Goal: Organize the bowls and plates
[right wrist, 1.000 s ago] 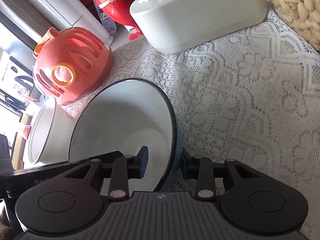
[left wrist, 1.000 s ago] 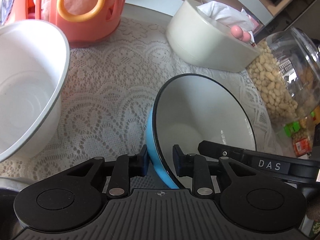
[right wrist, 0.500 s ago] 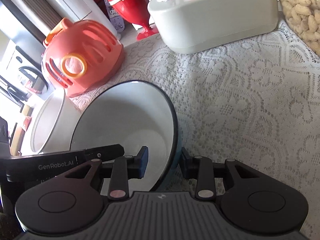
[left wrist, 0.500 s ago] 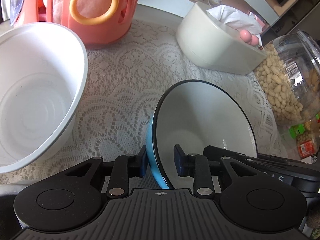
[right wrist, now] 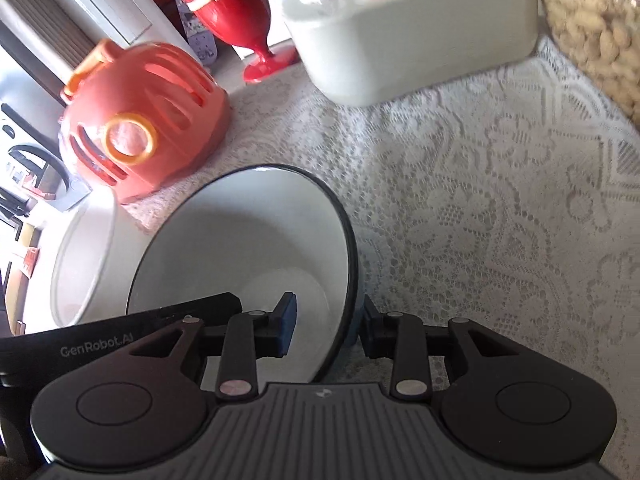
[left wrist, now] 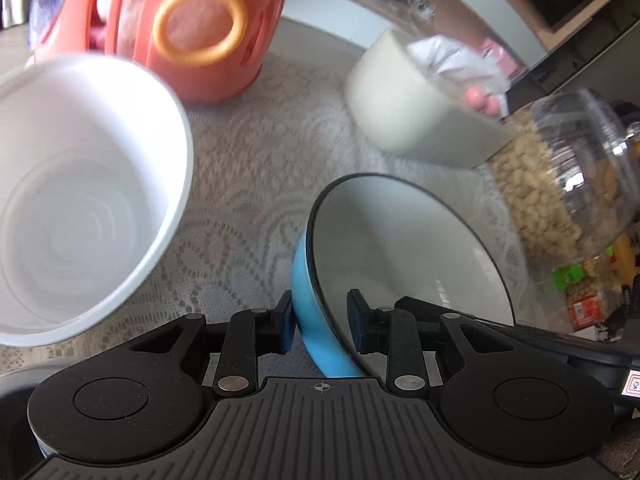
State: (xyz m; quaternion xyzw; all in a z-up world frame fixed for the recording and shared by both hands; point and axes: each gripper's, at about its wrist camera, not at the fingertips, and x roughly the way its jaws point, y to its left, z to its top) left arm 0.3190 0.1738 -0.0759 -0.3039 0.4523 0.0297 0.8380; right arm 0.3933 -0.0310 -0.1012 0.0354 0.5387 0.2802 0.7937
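Blue bowl (left wrist: 308,312) tilts above the lace tablecloth (right wrist: 500,208), just right of the white bowl (left wrist: 84,196); its rim sits between the left gripper (left wrist: 322,322) pads, whose jaws are opening, inner pad clear of the wall, while the right gripper (right wrist: 326,326) pinches the opposite rim

Right hand-held gripper (right wrist: 325,326) clamps near rim of tilted blue bowl (right wrist: 256,248). Left hand-held gripper (right wrist: 120,340) enters from left. White bowl (right wrist: 80,264) left; orange basket (right wrist: 144,136) far left; lace-covered counter (right wrist: 500,220).
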